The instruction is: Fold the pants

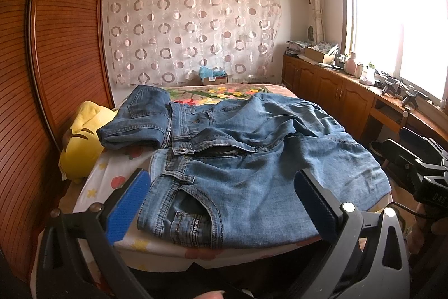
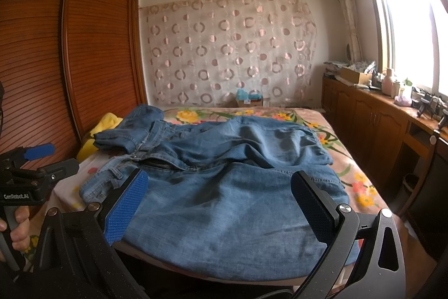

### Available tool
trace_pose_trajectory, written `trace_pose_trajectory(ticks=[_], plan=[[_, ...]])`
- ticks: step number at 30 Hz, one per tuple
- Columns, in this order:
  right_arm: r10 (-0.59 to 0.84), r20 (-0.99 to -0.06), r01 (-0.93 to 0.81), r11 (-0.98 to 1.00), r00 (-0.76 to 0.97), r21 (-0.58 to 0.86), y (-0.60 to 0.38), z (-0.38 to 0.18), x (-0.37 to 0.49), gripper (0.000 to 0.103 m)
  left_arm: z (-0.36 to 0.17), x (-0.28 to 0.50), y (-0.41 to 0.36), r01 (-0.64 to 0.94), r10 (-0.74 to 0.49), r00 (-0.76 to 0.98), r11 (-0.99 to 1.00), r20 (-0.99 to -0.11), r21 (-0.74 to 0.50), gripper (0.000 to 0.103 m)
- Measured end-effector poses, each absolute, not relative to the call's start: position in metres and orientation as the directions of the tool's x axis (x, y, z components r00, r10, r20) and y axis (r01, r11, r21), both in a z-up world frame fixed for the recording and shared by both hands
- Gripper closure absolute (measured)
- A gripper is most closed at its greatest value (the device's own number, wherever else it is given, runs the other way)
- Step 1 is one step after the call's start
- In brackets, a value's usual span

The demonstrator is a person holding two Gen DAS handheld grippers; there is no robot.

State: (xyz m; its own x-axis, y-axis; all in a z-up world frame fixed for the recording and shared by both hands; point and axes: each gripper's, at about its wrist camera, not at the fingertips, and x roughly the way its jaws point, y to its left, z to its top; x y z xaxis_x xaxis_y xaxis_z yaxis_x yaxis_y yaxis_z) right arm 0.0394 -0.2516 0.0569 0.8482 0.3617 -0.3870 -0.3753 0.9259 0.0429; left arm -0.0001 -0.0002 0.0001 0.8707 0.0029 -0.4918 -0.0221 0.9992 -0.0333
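Observation:
A pair of blue jeans (image 1: 252,159) lies spread and rumpled across the bed, waistband and open zipper toward the left, legs running off to the right (image 2: 238,201). One corner near the waist is bunched into a fold at the far left. My left gripper (image 1: 221,195) hovers open just above the near edge by the front pocket, nothing between its blue pads. My right gripper (image 2: 221,198) is open too, over the near leg fabric. The left gripper (image 2: 39,159) also shows in the right wrist view, held by a hand.
The bed (image 2: 361,187) has a flowered cover. A yellow plush pillow (image 1: 81,136) lies at its left beside a slatted wooden wardrobe (image 1: 56,46). Wooden cabinets (image 1: 336,94) with clutter run along the window on the right. A cardboard box (image 1: 214,79) stands behind the bed.

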Motion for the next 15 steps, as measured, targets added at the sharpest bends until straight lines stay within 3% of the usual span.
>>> trace_pose_trajectory(ticks=[15], plan=[[0.361, -0.387, -0.375, 0.926, 0.848, 0.042, -0.2524, 0.0523, 0.0386, 0.000, -0.0011, 0.0015, -0.0002, -0.019, -0.001, 0.867, 0.999, -0.498, -0.035, 0.000]])
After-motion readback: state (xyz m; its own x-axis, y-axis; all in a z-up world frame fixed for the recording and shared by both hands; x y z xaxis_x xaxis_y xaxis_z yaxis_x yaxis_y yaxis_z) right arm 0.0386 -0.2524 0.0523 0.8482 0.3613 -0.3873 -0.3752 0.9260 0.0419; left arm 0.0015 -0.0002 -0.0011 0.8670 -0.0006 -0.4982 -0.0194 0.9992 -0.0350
